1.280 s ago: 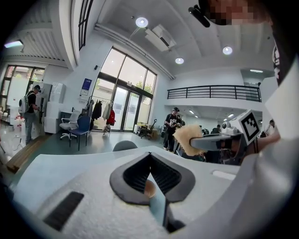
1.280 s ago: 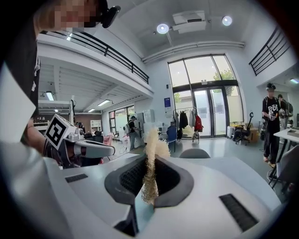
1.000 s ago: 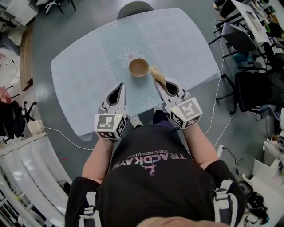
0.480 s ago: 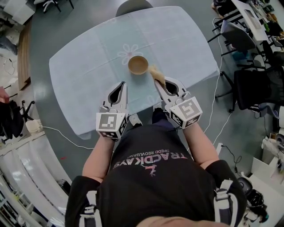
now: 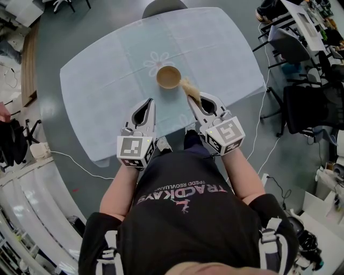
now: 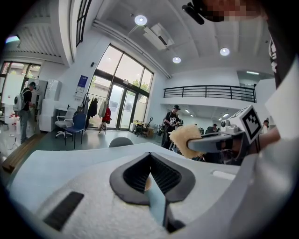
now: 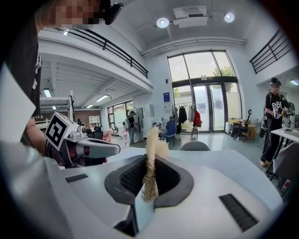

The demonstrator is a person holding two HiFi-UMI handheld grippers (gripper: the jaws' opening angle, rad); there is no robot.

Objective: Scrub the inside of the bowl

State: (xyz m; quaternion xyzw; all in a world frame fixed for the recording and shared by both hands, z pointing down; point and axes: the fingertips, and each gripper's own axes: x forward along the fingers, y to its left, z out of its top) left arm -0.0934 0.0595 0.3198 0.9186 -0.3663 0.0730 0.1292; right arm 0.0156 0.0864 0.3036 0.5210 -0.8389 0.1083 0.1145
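Observation:
A small tan bowl (image 5: 169, 77) stands upright near the middle of the pale blue table (image 5: 97, 80) in the head view. My right gripper (image 5: 189, 95) is shut on a beige scrub pad (image 5: 191, 88), which sticks out past its fingertips just right of the bowl. The same pad (image 7: 150, 163) shows pinched between the jaws in the right gripper view. My left gripper (image 5: 148, 103) hovers shut with nothing in it, near the table's front edge, short of the bowl. From the left gripper view the pad (image 6: 186, 140) is at the right.
A dark chair (image 5: 164, 7) stands at the table's far side. Office chairs (image 5: 301, 102) and desks crowd the right. Cables (image 5: 70, 160) trail on the floor at the left. People stand in the hall behind in both gripper views.
The view has shifted slightly; both grippers and the bowl keep their places relative to each other.

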